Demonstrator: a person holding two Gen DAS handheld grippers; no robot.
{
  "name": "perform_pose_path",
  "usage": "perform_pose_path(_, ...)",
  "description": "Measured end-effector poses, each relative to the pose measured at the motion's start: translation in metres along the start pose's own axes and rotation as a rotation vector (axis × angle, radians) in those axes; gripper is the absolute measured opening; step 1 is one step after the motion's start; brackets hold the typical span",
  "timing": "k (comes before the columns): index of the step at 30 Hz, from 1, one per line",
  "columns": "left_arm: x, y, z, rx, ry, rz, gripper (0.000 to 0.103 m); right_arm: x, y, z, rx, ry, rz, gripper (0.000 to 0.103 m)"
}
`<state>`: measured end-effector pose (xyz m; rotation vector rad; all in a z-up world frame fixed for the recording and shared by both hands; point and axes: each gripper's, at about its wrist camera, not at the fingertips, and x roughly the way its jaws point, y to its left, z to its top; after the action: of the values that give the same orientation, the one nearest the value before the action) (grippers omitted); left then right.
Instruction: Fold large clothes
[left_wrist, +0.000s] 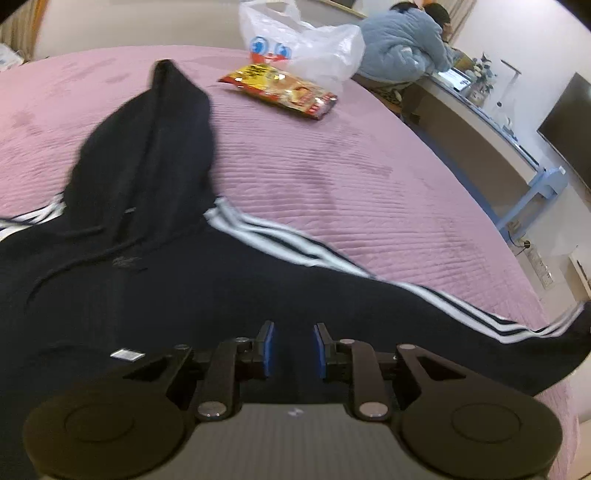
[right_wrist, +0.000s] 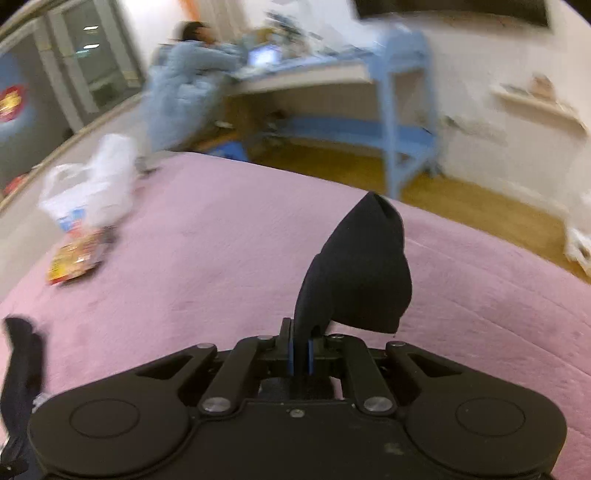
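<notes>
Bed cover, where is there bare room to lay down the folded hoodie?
Free: the pink bed cover between the hoodie, snack packet and the bed's desk-side edge. Crowded: the far edge, with that packet and the plastic bag.

Left wrist view: low, close, angled down across pink bed (left_wrist: 332, 166). Right wrist view: likewise, facing blue desk (right_wrist: 402, 92). Shared: bed, white plastic bag (left_wrist: 314, 44), seated person (left_wrist: 402, 40).

My left gripper (left_wrist: 293, 349) low centre of frame, pitched downward, blue pads (left_wrist: 269, 347) apart, nothing pinched. My right gripper (right_wrist: 301, 356) low centre, pitched downward, pads nearly together, clamping dark cloth fold.
</notes>
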<state>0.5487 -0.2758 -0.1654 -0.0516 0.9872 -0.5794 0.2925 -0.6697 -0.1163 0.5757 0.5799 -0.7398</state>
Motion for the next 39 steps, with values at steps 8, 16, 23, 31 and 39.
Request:
perform_pose_path(8,-0.103,0.085,-0.005,-0.045,-0.092,0.052,0.034,-0.062,0.228,-0.082,-0.202,0.033,0.453,0.009)
perform_pose_path(16,-0.152,0.197,-0.029,-0.142,-0.071,0.114,0.045,-0.061,0.41,-0.201,-0.462,0.334,0.729,0.064)
perform_pose_path(23,-0.139,0.262,-0.048,-0.232,-0.008,0.046,0.058,-0.029,0.355,-0.216,-0.425,0.396,0.368,0.065)
perform_pose_path(31,-0.086,0.285,-0.05,-0.374,0.025,-0.096,0.068,-0.016,0.297,-0.183,-0.368,0.219,0.075,0.029)
perform_pose_path(39,-0.023,0.26,-0.04,-0.353,0.107,-0.061,0.061,0.044,0.302,-0.209,-0.369,0.382,0.024,0.029)
